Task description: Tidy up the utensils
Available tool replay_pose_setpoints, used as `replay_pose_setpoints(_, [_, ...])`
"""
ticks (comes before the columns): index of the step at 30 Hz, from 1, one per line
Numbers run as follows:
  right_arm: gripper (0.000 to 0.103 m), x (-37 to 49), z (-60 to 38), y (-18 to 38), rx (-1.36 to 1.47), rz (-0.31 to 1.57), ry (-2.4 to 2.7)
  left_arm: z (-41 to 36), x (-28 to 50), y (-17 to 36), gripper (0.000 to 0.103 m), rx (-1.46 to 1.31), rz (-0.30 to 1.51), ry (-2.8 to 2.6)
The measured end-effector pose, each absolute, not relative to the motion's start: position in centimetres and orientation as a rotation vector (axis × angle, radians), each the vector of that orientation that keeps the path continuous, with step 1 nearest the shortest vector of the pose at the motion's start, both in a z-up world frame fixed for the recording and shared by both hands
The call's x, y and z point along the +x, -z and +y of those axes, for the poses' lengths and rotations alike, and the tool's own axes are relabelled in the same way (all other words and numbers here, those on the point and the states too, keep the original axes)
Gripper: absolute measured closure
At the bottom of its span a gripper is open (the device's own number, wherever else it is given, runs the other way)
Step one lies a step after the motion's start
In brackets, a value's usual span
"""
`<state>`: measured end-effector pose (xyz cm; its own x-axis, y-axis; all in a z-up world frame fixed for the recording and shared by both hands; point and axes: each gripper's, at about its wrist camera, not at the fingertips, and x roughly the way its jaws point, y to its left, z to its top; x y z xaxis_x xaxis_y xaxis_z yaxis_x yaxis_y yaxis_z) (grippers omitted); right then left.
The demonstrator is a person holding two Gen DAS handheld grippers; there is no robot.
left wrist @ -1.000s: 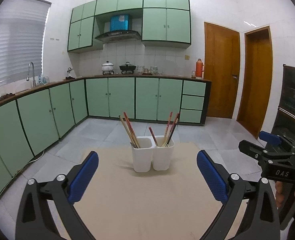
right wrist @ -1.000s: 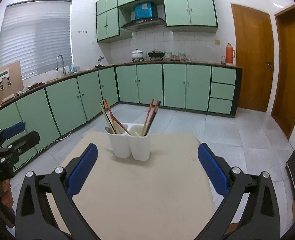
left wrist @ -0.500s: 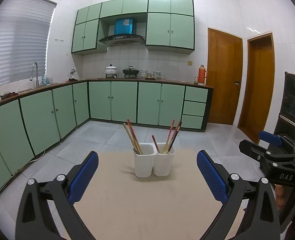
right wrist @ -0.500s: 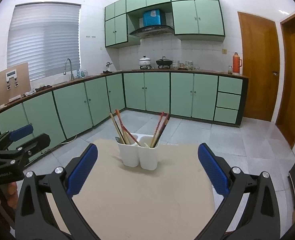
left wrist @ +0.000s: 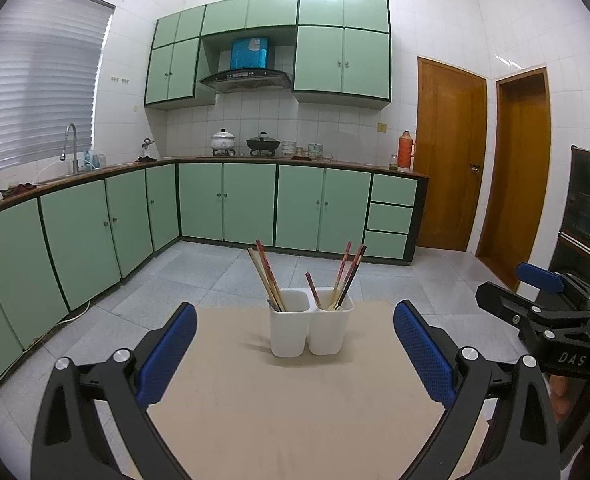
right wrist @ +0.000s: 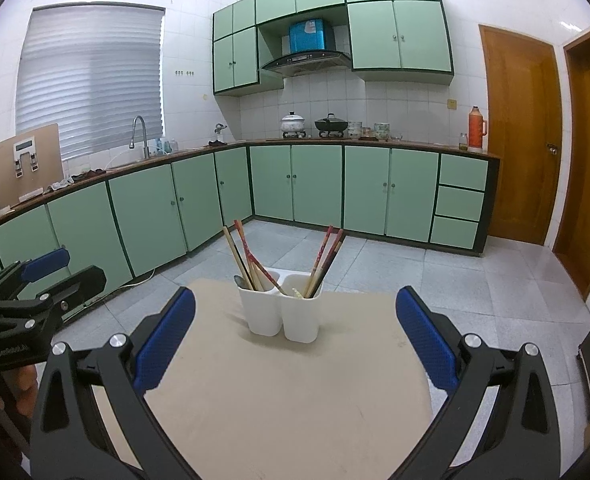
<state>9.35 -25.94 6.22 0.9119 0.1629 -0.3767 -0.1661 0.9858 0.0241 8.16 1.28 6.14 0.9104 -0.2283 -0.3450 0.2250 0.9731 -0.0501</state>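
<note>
A white two-compartment holder (left wrist: 311, 328) (right wrist: 281, 316) stands upright near the far edge of the beige tabletop (left wrist: 287, 412) (right wrist: 287, 396). Chopsticks (left wrist: 266, 276) lean in its left compartment, and more chopsticks (left wrist: 345, 276) lean in the right one. The right wrist view also shows a spoon (right wrist: 240, 281) in the left compartment. My left gripper (left wrist: 294, 316) is open and empty, well short of the holder. My right gripper (right wrist: 295, 300) is also open and empty, equally far back. Each gripper shows in the other's view: the right gripper (left wrist: 543, 292), the left gripper (right wrist: 43, 276).
Green kitchen cabinets (left wrist: 251, 204) run along the back and left walls, with a sink tap (left wrist: 69, 144) at the left. Two wooden doors (left wrist: 451, 160) are at the right. A grey tiled floor (left wrist: 199, 276) surrounds the table. A person's hand (left wrist: 575, 392) holds the right gripper.
Both wrist views have tilted upward a little, so the holder sits slightly lower in frame. Both grippers stay open and nothing was taken hold of.
</note>
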Motion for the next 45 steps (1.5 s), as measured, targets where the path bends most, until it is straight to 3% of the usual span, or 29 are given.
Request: replay_pose_setpoints(45, [0.006, 9.58, -25.69, -5.43, -0.008, 0.396, -0.167, 1.31, 8.41, -6.32, 0.006, -0.010, 0.364, 0.233])
